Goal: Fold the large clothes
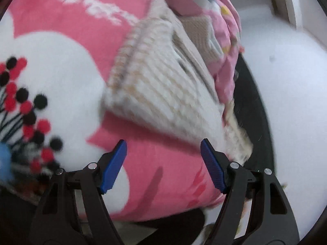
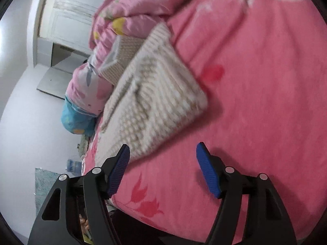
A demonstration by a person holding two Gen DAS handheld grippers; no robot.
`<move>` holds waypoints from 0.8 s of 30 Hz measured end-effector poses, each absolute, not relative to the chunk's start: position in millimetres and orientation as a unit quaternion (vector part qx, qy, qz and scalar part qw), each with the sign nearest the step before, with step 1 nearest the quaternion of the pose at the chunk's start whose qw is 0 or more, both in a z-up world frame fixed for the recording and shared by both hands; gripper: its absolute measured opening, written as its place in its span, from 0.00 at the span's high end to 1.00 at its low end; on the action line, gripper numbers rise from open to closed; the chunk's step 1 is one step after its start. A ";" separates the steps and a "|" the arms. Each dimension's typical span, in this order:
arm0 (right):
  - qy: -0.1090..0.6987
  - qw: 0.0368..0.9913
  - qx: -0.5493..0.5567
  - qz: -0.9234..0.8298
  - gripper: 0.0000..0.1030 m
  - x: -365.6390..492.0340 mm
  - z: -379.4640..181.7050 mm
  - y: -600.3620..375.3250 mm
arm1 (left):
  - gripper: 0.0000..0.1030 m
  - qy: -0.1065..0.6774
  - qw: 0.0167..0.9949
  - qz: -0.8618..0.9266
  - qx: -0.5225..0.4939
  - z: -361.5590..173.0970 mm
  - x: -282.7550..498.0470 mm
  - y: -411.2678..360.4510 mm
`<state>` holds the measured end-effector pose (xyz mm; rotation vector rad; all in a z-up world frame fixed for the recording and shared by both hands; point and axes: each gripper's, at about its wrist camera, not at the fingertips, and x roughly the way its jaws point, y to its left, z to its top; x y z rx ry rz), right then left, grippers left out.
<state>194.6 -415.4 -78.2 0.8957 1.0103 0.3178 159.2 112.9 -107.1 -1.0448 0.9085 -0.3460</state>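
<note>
Both sets of jaws gape empty as the folded cream knit sweater (image 1: 163, 94) lies on the pink blanket (image 1: 155, 163), running away just beyond the left gripper (image 1: 163, 165) and right gripper (image 2: 162, 169).

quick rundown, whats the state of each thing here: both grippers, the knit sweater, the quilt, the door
left gripper: open, nothing between its fingers
right gripper: open, nothing between its fingers
knit sweater: folded, lying flat on the pink blanket, not held
pink quilt: bunched up beside the sweater
white door: looks shut
</note>
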 end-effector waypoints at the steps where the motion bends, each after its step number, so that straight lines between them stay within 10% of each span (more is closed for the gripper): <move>1: 0.460 0.771 0.416 0.144 0.36 200.7 -84.1 -415.2 | 0.32 0.401 0.755 -0.155 -0.495 -109.2 161.5 117.9; 7: 0.399 0.798 0.438 0.109 0.41 235.2 -94.9 -417.6 | 0.49 0.373 0.773 -0.084 -0.506 -110.4 179.1 123.6; 13: 0.379 0.826 0.410 0.075 0.82 247.6 -79.3 -411.3 | 0.83 0.381 0.868 0.013 -0.318 -74.5 194.1 89.6; 17: 0.343 0.878 0.326 0.075 0.88 232.5 -11.9 -392.2 | 0.87 0.335 0.936 0.030 -0.108 -6.3 171.8 40.9; 24: 0.309 0.890 0.321 0.094 0.89 164.6 40.6 -401.4 | 0.88 0.302 0.952 -0.003 -0.051 53.4 110.0 27.0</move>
